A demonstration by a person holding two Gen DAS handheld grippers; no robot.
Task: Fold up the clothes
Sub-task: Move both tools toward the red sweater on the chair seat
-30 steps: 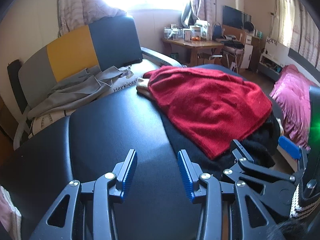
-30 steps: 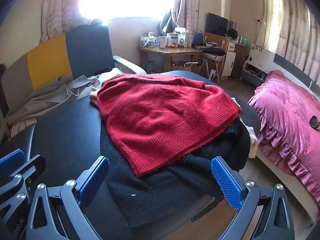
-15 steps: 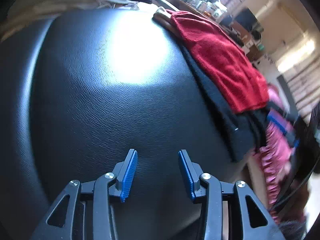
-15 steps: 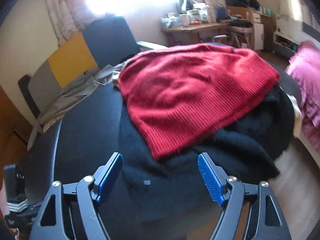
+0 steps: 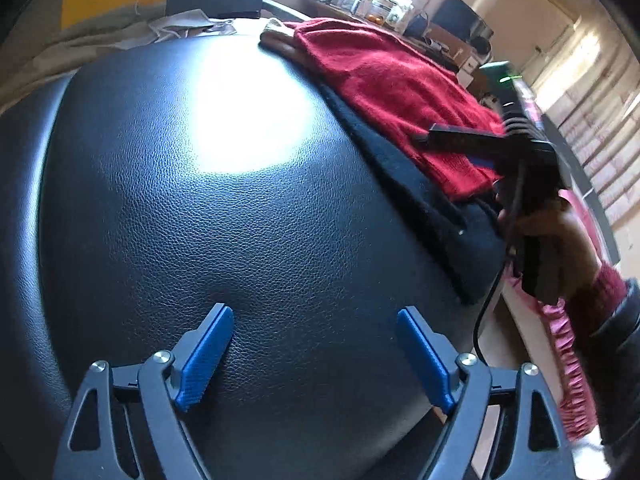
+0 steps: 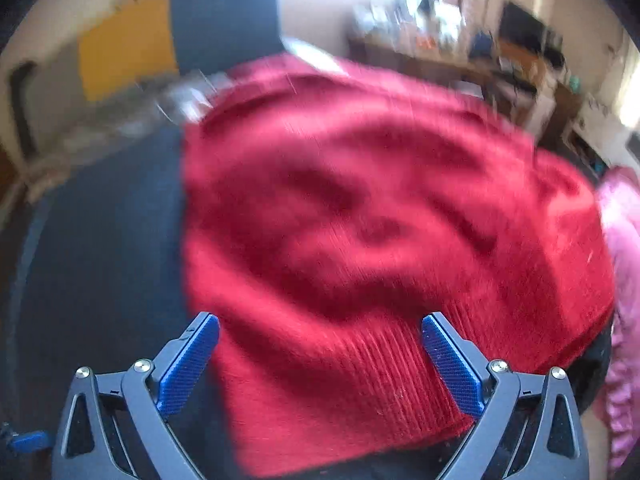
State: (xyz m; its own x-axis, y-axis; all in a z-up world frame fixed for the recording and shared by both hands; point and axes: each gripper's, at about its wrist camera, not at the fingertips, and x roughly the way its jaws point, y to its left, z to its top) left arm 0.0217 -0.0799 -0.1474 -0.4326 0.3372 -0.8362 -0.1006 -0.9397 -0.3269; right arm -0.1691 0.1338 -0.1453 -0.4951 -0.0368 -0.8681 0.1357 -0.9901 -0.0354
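Observation:
A red knitted sweater (image 6: pixel 360 200) lies spread over a black garment (image 5: pixel 420 200) on a black leather surface (image 5: pixel 200 220). My right gripper (image 6: pixel 320 322) hovers low over the sweater's ribbed hem (image 6: pixel 340 380), which lies between the wide-apart fingers; the jaws are opening and the pads do not press on it. This view is blurred. My left gripper (image 5: pixel 314 314) points down at bare leather to the left of the clothes, its jaws opening with nothing between them. In the left wrist view the red sweater (image 5: pixel 392 80) lies at the upper right, partly behind a person's hand (image 5: pixel 560 236) on the other tool.
Grey clothing (image 5: pixel 120 36) is heaped on a chair with a yellow and dark back. A cluttered desk (image 5: pixel 380 4) stands behind. Pink frilled bedding (image 6: pixel 624 240) lies to the right, past the surface's edge. A black cable (image 5: pixel 484 308) hangs from the right tool.
The left gripper tipped down toward the bare leather and its jaws spread much wider. The right gripper moved in close over the red sweater, narrowing and then widening again.

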